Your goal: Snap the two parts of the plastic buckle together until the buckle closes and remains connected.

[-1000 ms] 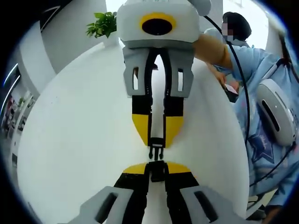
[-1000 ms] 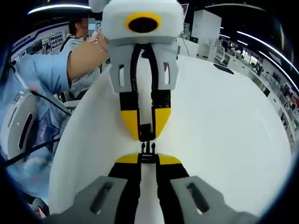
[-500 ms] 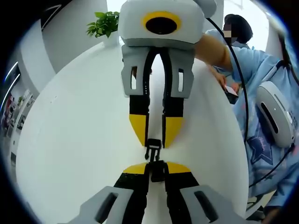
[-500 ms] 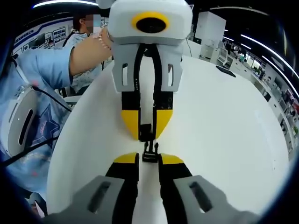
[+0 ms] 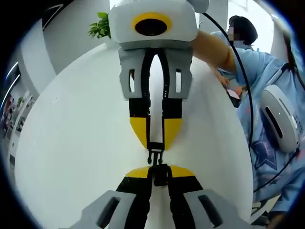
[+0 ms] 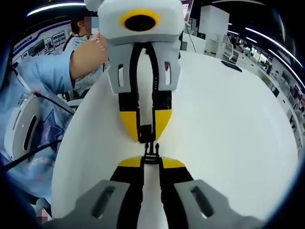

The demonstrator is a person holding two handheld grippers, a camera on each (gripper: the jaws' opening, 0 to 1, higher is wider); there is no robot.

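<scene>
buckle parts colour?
Black, both buckle halves, pinched between yellow-tipped tongs over the white table. Clearest in the left gripper view.

Left gripper [image 5: 159, 171] and right gripper [image 6: 151, 163] face tip-to-tip, clamped.

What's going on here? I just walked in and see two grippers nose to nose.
A person holds two grippers over a white table. The left gripper clamps the buckle's socket half; the right gripper clamps the pronged half. The prongs sit at the socket's mouth, not yet snapped together.
</scene>
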